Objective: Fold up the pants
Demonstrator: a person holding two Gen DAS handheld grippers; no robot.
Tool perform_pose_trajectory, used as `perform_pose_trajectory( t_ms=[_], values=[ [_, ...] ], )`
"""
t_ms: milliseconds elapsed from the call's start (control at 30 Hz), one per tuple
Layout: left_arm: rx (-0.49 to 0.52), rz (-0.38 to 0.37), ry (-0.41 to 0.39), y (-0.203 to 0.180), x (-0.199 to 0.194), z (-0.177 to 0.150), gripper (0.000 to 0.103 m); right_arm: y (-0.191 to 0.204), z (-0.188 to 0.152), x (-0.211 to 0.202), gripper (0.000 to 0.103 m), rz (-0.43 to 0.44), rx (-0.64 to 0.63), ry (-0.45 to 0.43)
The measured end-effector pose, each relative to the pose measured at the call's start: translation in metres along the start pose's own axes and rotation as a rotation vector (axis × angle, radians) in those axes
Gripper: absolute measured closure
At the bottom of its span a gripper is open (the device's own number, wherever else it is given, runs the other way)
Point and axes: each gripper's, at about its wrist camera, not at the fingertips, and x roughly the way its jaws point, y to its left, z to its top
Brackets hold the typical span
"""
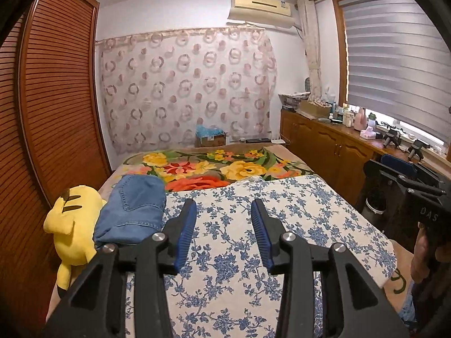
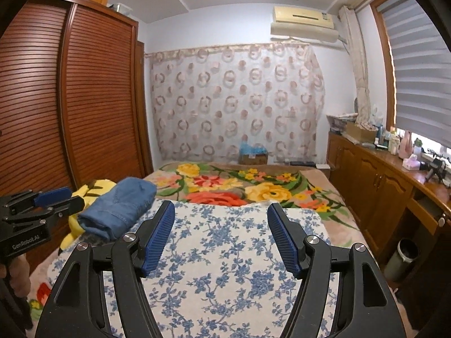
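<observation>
A: What is seen closest?

B: The left gripper (image 1: 224, 208) is held above the blue flower cloth (image 1: 239, 242). Its jaws are spread wide, and nothing is held between them. The right gripper (image 2: 221, 211) is held over the same cloth, and its jaws are spread wide too, with nothing in them.

A: Where are the pants?

B: The blue pants (image 1: 131, 211) are seen folded into a small thick pile. They are laid at the left edge of the flower cloth, just past the left gripper's left finger. They are not touched by any finger.

A: What is beside them?

B: A yellow plush toy (image 1: 72, 222) is laid just to the left of the pants, touching them. A big brown slatted wardrobe (image 1: 56, 93) is seen behind the toy.

A: And farther back?

B: A blanket with big yellow and red flowers (image 1: 214, 169) is spread on the bed past the cloth. A cardboard box (image 1: 211, 139) is seen behind the bed. A curtain with rings (image 1: 186, 84) is hung on the far wall, and an air conditioner (image 1: 260, 9) is fixed above it.
</observation>
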Motion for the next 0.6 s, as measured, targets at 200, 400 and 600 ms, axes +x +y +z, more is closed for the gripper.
perform_pose_trajectory(
  t_ms=[200, 400, 600],
  values=[
    [-0.007, 0.006, -0.007, 0.0014, -0.0025, 0.0004, 0.062, 0.0044, -0.0001, 0.0001, 0.033, 0.003, -0.005, -0.004],
    [-0.007, 0.009, -0.007, 0.0022, -0.0029, 0.0007, 0.062, 0.0052, 0.0, 0.0002, 0.033, 0.003, -0.003, -0.004],
    [-0.007, 0.009, -0.007, 0.0027, -0.0033, 0.0009, 0.061, 0.0032, 0.0001, 0.0001, 0.033, 0.004, -0.004, -0.002]
  ],
)
